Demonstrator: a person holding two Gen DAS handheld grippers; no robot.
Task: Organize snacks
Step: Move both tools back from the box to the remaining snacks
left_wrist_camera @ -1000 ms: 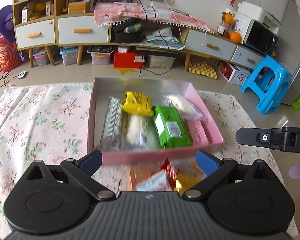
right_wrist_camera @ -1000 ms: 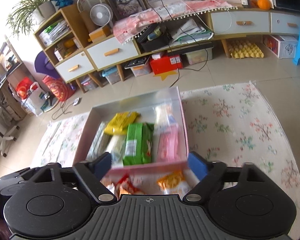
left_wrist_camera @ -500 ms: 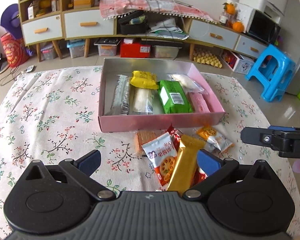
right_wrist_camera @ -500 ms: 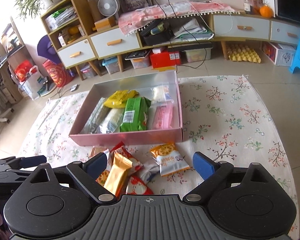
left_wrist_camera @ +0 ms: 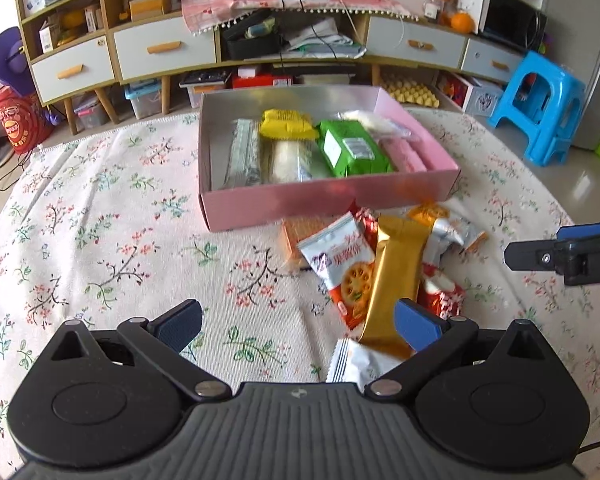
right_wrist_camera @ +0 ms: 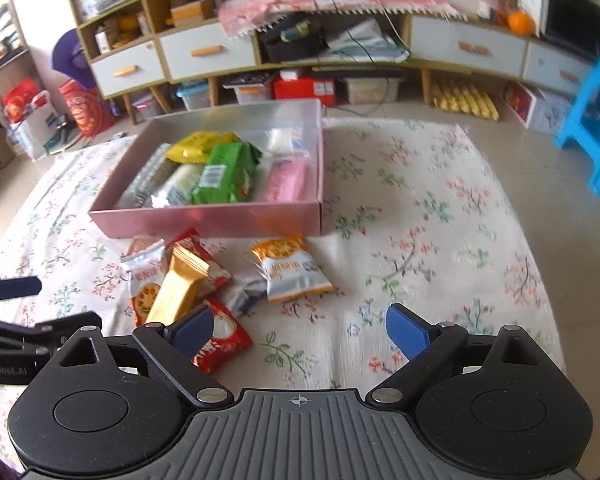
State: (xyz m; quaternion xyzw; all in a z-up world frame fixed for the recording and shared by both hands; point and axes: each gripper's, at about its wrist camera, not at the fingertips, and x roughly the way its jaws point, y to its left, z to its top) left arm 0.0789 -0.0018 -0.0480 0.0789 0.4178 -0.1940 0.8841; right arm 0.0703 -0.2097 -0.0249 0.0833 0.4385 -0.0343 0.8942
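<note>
A: Where are the loose snacks (left_wrist_camera: 374, 268) seen?

B: Heaped on the flowered table (left_wrist_camera: 100, 240), just before the pink box (left_wrist_camera: 284, 204), where a green packet (left_wrist_camera: 352, 152) is already laid.

A: And the grippers?

B: The left gripper (left_wrist_camera: 296, 322) and right gripper (right_wrist_camera: 299, 330) are both held spread apart, with nothing gripped.

Loose snacks (left_wrist_camera: 374, 268) before box (left_wrist_camera: 324, 206)

- Both pictures are bright with daylight.
- The floor (left_wrist_camera: 592, 176) at the right edge of the left view shines with white glare.
- The pink box (left_wrist_camera: 328, 200) has a shiny front that mirrors the snack colours.
- Shadows are soft and pale.
- Straight lines bend near the edges, and the corners go dark.
- The right view is blurry, most at the blue stool (right_wrist_camera: 596, 128).
</note>
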